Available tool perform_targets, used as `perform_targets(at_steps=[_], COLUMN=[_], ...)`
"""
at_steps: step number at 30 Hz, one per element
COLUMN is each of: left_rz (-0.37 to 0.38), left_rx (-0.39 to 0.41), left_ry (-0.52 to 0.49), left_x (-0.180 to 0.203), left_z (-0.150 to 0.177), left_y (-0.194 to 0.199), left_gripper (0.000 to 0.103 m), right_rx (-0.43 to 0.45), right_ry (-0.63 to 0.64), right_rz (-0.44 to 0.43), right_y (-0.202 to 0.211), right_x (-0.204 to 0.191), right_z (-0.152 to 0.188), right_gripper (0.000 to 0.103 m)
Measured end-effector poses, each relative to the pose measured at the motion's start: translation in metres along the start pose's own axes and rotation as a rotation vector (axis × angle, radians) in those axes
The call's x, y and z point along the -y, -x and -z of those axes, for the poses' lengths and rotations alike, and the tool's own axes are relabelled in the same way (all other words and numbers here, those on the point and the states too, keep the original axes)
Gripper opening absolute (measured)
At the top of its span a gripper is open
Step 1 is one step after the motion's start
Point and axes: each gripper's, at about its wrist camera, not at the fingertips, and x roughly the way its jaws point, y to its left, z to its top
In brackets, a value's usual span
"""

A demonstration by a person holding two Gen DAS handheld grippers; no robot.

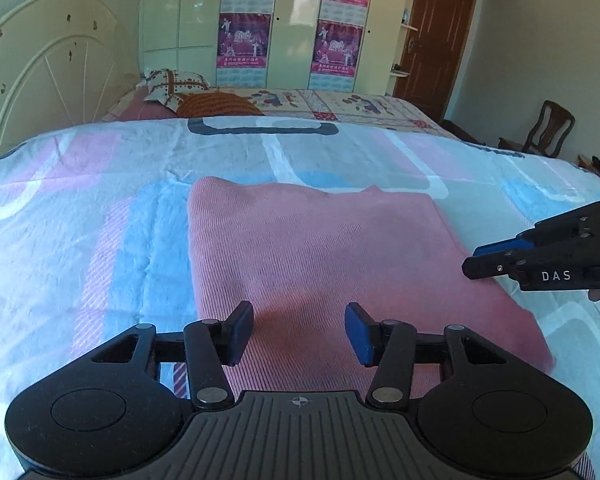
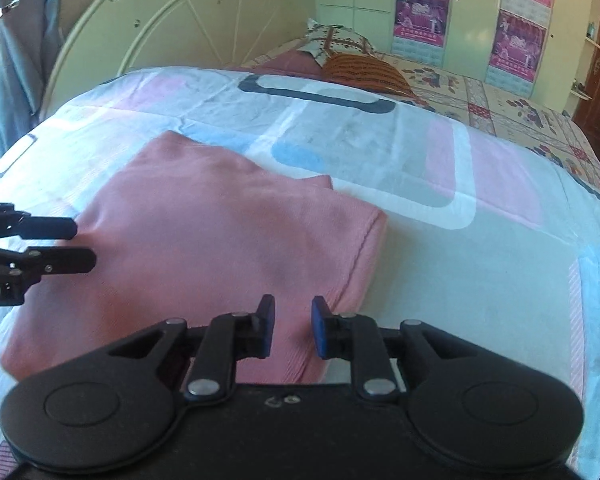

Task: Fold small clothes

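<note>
Both pairs of fingers are spread with nothing between them: the left gripper (image 1: 299, 332) hangs over the near part of the pink garment (image 1: 320, 264), its jaws wide; the right gripper (image 2: 293, 326) sits above the garment's near right edge, its jaws closer together. Folded into a rough rectangle, the garment lies flat on the pastel bedspread (image 1: 100, 200). Beyond are a pillow (image 1: 174, 84), a cream headboard (image 1: 48, 60) and a wardrobe (image 1: 288, 20).

Left black two-finger gripper (image 1: 299, 332) held low over the pink ribbed folded garment (image 1: 320, 264), jaws spread wide, gripping nothing. Right black two-finger gripper (image 2: 293, 328) low at the garment's near right edge, blue-padded jaws parted narrowly, nothing between them.
</note>
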Motion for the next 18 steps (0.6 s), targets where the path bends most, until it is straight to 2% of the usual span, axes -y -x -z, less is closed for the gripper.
perform_targets(at_steps=[2, 5, 11, 13, 14, 18], left_rz=[0.002, -0.029, -0.056, -0.054, -0.057, -0.059], left_rx=[-0.022, -0.041, -0.028, -0.009, 0.0, 0.004], left_ry=[-0.016, -0.05, -0.03, -0.012, -0.008, 0.045], left_x=[0.005, 0.013, 0.019, 0.022, 0.024, 0.024], left_z=[0.009, 0.02, 0.021, 0.022, 0.025, 0.046], left_y=[0.005, 0.004, 0.01, 0.024, 0.031, 0.056], left_gripper=[0.051, 0.051, 0.051, 0.051, 0.051, 0.051], right_rx=[-0.023, -0.09, -0.071, -0.038, -0.018, -0.014], right_ry=[0.024, 0.054, 0.045, 0.035, 0.037, 0.041], right_rz=[-0.016, 0.021, 0.041, 0.026, 0.013, -0.033], right_y=[0.003, -0.011, -0.013, 0.003, 0.013, 0.037], right_x=[-0.007, -0.01, -0.013, -0.015, -0.017, -0.021], right_z=[0.009, 0.023, 0.023, 0.026, 0.029, 0.045], right_gripper=[0.018, 0.015, 0.015, 0.025, 0.027, 0.022])
